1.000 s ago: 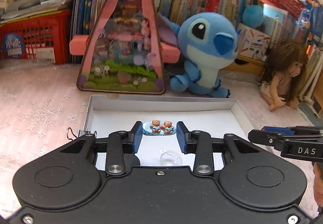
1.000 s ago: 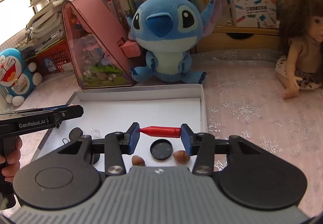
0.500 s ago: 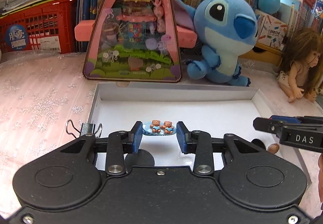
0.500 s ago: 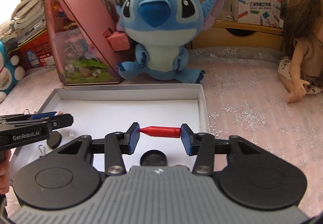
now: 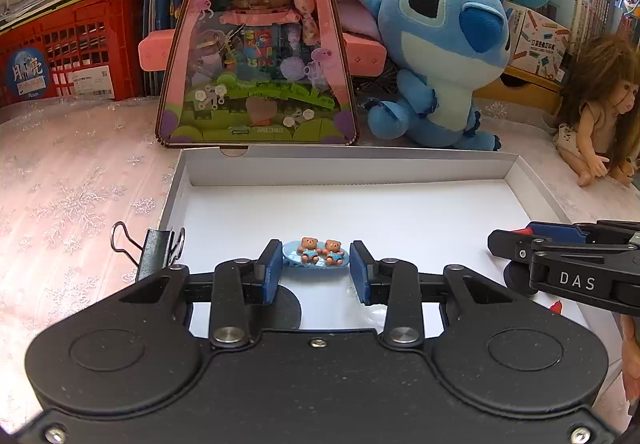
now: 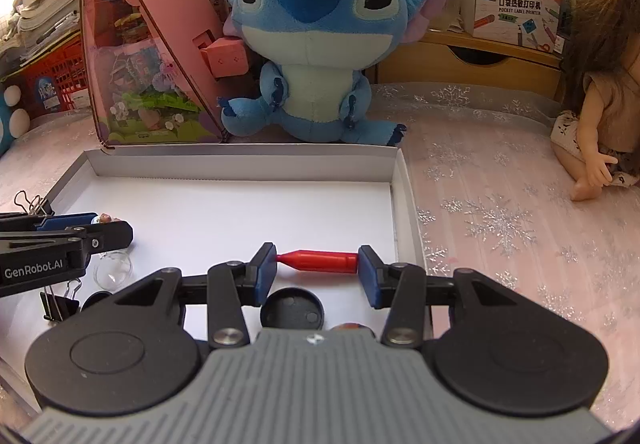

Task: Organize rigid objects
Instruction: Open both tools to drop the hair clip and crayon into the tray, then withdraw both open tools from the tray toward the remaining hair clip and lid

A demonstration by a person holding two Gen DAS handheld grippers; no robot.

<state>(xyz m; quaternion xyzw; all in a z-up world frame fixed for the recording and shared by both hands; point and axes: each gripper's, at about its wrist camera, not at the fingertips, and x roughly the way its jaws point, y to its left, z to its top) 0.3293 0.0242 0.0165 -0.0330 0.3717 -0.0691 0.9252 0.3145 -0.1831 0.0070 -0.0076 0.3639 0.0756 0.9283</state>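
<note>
My left gripper (image 5: 316, 264) is shut on a small blue oval charm with two brown bears (image 5: 318, 253), held above the white shallow box (image 5: 344, 168). My right gripper (image 6: 317, 264) is shut on a red bullet-shaped piece (image 6: 318, 261), held over the box's right part (image 6: 394, 204). The left gripper shows at the left of the right wrist view (image 6: 100, 232); the right gripper shows at the right of the left wrist view (image 5: 520, 244). In the box lie a black round cap (image 6: 291, 309), a clear dome (image 6: 113, 270) and a black binder clip (image 6: 58, 306).
A binder clip (image 5: 154, 246) sits on the box's left wall. Behind the box stand a pink triangular toy case (image 5: 256, 44) and a blue Stitch plush (image 6: 316, 44). A doll (image 6: 600, 104) sits at the right. Books and a red crate (image 5: 72, 48) line the back.
Both grippers have moved forward over the box with their pieces still held; the back wall and the toys look closer. A clear dome and a binder clip have come into the right wrist view.
</note>
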